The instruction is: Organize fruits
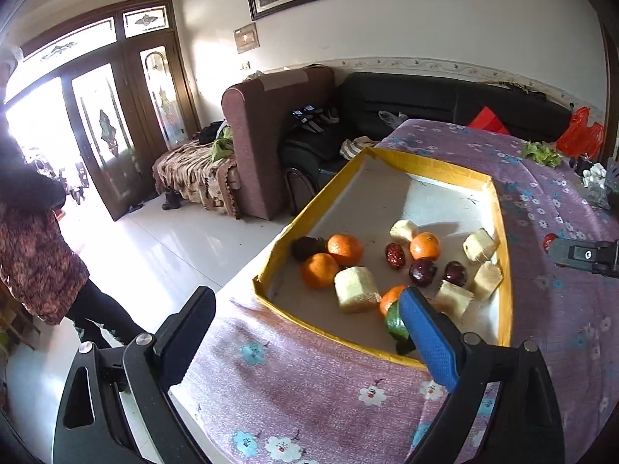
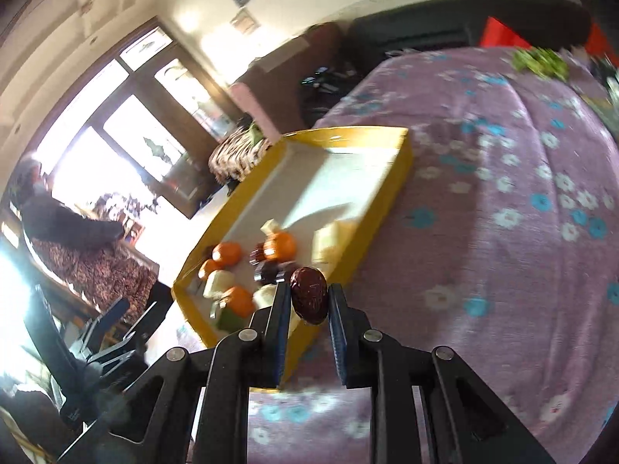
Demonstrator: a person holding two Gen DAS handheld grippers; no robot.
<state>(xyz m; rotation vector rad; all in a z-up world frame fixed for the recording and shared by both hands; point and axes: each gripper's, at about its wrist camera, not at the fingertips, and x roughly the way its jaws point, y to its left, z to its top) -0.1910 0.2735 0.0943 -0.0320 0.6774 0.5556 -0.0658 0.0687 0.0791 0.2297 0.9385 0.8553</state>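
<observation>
The tablecloth (image 1: 309, 386) is soft matt cloth; the yellow tray (image 1: 506, 270) looks like glossy cardboard; the date (image 2: 309, 295) is wrinkled.

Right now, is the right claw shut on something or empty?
Shut on a fruit. In the right wrist view the right claw pinches a wrinkled red date between both fingers, held up beside the yellow tray.

I see the bench (image 1: 309, 398) filling the lower right of the left wrist view, draped in a purple cloth (image 1: 561, 332) printed with white and blue flowers. Directly on the cloth, at centre frame, sits a shallow yellow-rimmed tray (image 1: 503, 255) with its near left corner close to the bench edge. Toward the upper right I make out a clump of green leaves (image 1: 541, 153) and some small items too blurred to name.
</observation>
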